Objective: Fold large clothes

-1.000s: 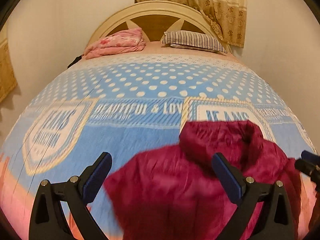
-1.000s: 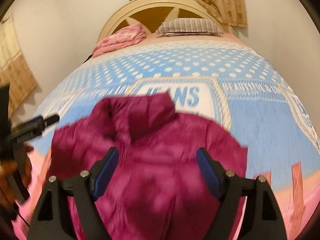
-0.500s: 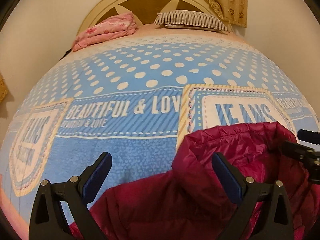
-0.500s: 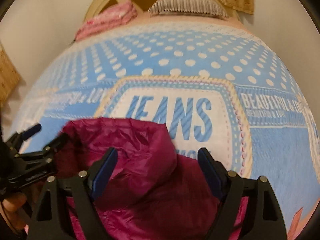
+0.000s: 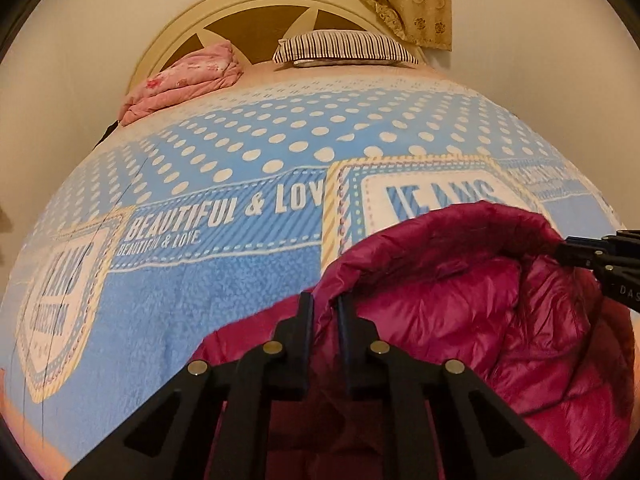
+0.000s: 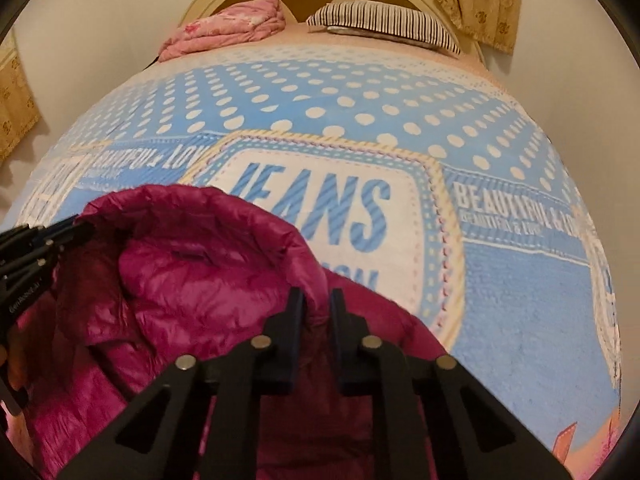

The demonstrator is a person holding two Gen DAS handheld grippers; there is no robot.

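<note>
I see warm, dim indoor light, soft sheen on the jacket (image 5: 460, 320), heavy fisheye bending, dark vignetted corners, and slight blur.

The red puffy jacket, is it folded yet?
Not yet. The red puffy jacket lies spread out and rumpled on the blue blanket. In hand: the left gripper and right gripper are each shut on the jacket's collar edge. All the folding is left to do.

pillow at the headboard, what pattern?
The pillow has dark and light stripes, clearest in the left wrist view.
</note>
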